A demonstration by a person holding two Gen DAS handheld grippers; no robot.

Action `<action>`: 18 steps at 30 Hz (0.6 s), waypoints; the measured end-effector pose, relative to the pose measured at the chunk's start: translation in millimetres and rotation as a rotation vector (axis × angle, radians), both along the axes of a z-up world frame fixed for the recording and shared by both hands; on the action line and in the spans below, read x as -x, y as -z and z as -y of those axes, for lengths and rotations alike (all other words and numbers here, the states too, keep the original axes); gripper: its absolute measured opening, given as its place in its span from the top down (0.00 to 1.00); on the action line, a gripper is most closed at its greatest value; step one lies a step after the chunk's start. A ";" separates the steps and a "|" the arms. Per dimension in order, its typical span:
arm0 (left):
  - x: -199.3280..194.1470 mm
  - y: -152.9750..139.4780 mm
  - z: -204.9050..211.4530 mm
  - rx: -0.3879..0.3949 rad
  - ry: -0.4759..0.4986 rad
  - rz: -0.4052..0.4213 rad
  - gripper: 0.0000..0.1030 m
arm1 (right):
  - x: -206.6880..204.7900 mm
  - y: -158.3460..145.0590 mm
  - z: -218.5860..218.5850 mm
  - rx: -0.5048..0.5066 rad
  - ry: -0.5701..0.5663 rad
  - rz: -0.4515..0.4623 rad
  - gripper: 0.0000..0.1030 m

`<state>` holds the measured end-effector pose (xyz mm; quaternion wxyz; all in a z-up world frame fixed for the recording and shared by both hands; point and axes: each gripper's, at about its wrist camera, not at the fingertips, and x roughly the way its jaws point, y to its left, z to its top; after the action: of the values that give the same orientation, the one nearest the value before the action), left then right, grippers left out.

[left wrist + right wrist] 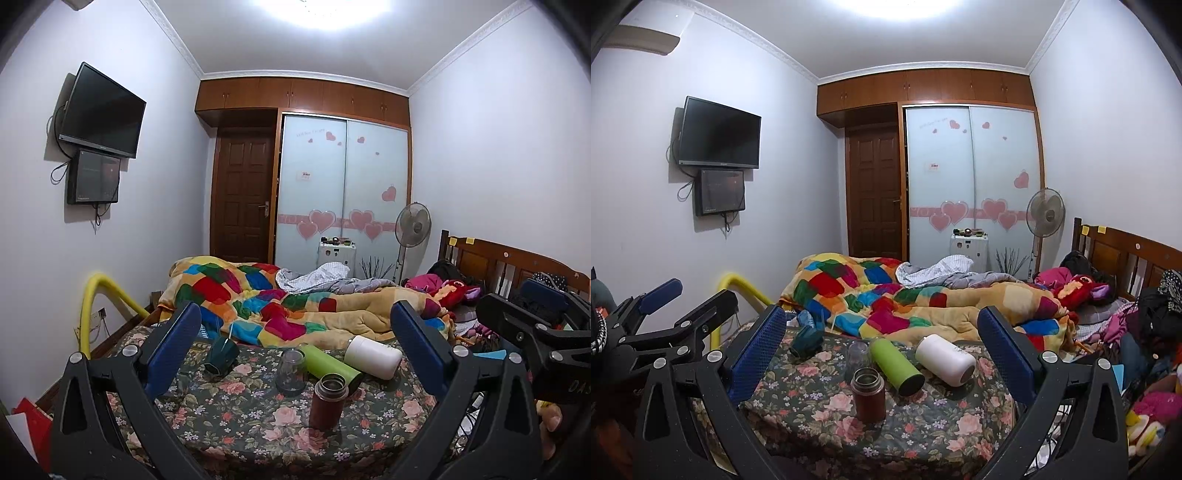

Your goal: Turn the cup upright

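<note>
Closest up, both hand-held grippers, left [295,350] and right [882,350], gape wide and empty. Brown steel cup [868,393] stands upright on the floral bed's near edge; green bottle [895,365] and white bottle [945,360] lie sideways, so plenty left, I'd guess.

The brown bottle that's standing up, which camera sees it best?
The left wrist view. The brown bottle stands near the middle there, close and unblocked between the open fingers. The right wrist view also shows it whole, but a little smaller and further left of centre.
</note>
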<state>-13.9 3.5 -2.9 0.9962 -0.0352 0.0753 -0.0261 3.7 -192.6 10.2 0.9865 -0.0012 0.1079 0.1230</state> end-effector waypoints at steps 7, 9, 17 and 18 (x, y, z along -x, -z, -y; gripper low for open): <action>0.0 -0.4 0.2 0.000 0.000 -0.001 0.00 | 0.8 -0.8 -0.2 -0.001 0.000 -0.001 0.00; -0.2 -0.8 0.4 0.000 -0.001 0.000 0.00 | 1.0 -1.1 -0.2 -0.001 -0.001 -0.001 0.00; -1.6 0.8 -0.6 0.001 0.000 -0.004 0.00 | 0.6 -1.4 -0.1 -0.001 0.000 -0.001 0.00; -1.7 0.6 -0.4 0.001 0.001 -0.004 0.00 | 0.0 -1.1 0.3 -0.001 0.000 -0.001 0.00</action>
<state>-12.3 3.9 -3.6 0.9960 -0.0356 0.0774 -0.0265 3.7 -192.9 11.3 0.9865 -0.0007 0.1082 0.1230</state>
